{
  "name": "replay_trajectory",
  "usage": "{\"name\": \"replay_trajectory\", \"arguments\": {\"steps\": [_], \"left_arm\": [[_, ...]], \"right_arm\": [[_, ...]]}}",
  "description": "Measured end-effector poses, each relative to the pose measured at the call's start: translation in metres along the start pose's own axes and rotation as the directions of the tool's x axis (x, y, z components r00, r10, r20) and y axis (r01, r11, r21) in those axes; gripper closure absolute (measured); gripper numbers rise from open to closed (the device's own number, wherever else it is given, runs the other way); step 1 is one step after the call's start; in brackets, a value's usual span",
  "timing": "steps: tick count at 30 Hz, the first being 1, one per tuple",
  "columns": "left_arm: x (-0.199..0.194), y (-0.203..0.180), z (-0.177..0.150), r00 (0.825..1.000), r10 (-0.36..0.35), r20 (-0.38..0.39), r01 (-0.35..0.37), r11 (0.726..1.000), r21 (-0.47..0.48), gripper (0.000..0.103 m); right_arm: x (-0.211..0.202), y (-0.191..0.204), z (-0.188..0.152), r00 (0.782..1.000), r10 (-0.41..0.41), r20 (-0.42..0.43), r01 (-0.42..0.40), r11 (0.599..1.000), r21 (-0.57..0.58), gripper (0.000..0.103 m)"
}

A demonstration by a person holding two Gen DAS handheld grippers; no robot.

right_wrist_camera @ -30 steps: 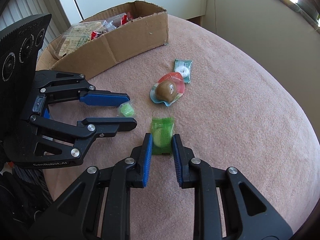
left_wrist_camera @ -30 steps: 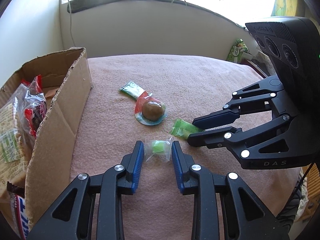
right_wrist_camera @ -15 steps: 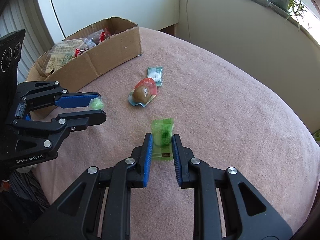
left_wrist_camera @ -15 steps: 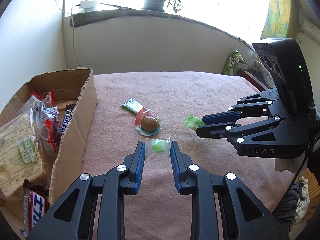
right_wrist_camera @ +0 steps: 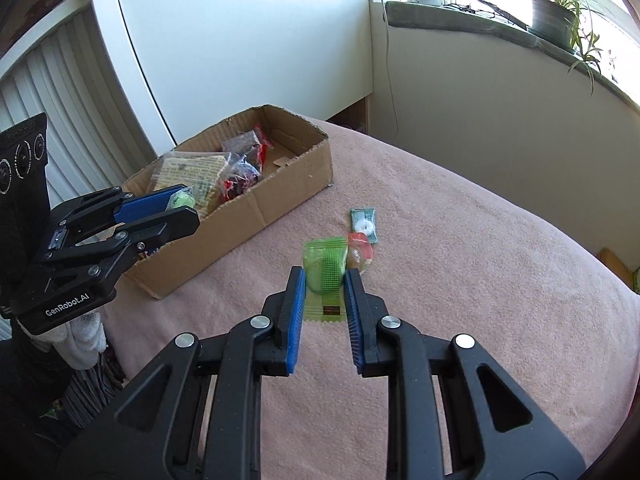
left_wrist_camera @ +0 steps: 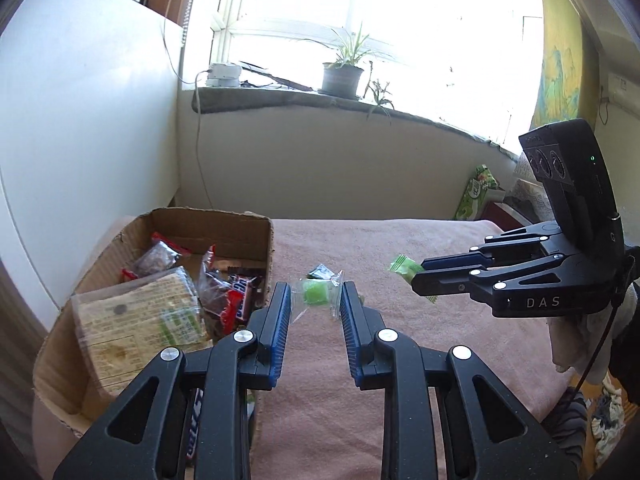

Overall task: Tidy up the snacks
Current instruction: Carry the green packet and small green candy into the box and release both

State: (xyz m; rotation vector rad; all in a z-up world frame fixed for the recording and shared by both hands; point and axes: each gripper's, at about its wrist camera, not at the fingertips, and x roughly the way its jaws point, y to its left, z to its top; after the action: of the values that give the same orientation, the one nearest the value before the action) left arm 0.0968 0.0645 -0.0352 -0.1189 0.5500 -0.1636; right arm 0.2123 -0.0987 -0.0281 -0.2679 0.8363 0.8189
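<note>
Nearest, the left gripper (left_wrist_camera: 315, 300) pinches a clear-wrapped green candy (left_wrist_camera: 314, 293) between its blue pads, lifted above the pink blanket (left_wrist_camera: 400, 360). To its right, the right gripper (right_wrist_camera: 324, 280) clamps a flat green packet (right_wrist_camera: 323, 276), also raised. Left of both sits the cardboard box (right_wrist_camera: 280, 200) holding snack bags. Farther off, a teal packet (right_wrist_camera: 363, 225) lies on the blanket.
</note>
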Motion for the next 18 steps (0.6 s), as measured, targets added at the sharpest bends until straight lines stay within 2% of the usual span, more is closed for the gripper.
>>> {"name": "replay_trajectory", "arguments": {"steps": [11,18], "left_arm": [[-0.032,0.053,-0.009,0.992,0.108,0.071,-0.102,0.991,-0.081,0.079],[-0.044,0.09,-0.014,0.982,0.172,0.08,-0.158,0.975,-0.155,0.079]], "right_arm": [[0.017,0.066,0.031,0.996,0.086,0.029,-0.085,0.995,-0.053,0.082],[0.037,0.098,0.041,0.992,0.128,0.018,-0.126,0.988,-0.091,0.082]]}}
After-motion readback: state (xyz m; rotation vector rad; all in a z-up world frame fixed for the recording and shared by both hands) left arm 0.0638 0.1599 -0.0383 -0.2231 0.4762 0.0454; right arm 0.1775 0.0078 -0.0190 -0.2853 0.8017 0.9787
